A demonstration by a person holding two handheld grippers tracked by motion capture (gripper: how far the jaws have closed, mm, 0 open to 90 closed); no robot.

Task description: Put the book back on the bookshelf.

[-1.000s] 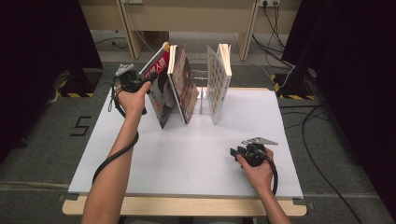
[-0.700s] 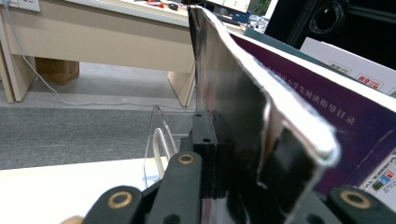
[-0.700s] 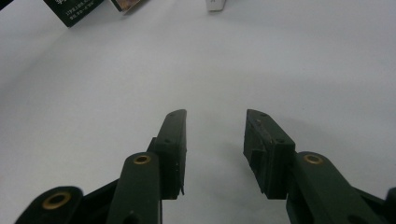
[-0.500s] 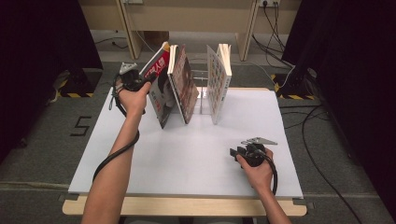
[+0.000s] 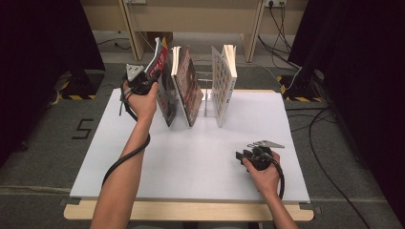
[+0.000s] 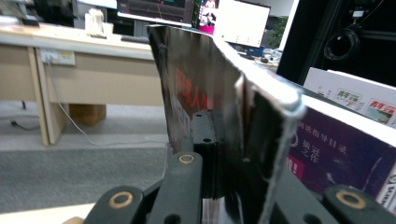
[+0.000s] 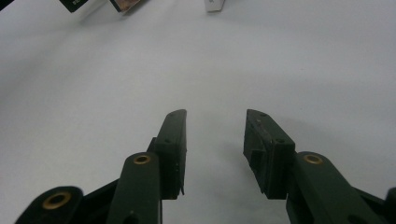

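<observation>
My left gripper (image 5: 149,82) is clamped on the glossy dark magazine (image 5: 162,86), its jaws having just closed on the cover's edge; it leans at the rack's (image 5: 206,95) 9 o'clock end, at the bench's (image 5: 191,157) 11 o'clock. My right gripper (image 5: 244,156) rests on the bench at 4 o'clock, jaws apart, holding nothing.

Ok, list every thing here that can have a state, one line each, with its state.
Left gripper: jaws shut on the leftmost magazine, having just closed.
Leftmost magazine: upright, leaning left, top edge clamped.
Middle magazine: standing in the clear rack, tilted, untouched.
Right book: standing upright, apart from the others.
Right gripper: jaws open, nothing between them, resting low over the white table.
</observation>
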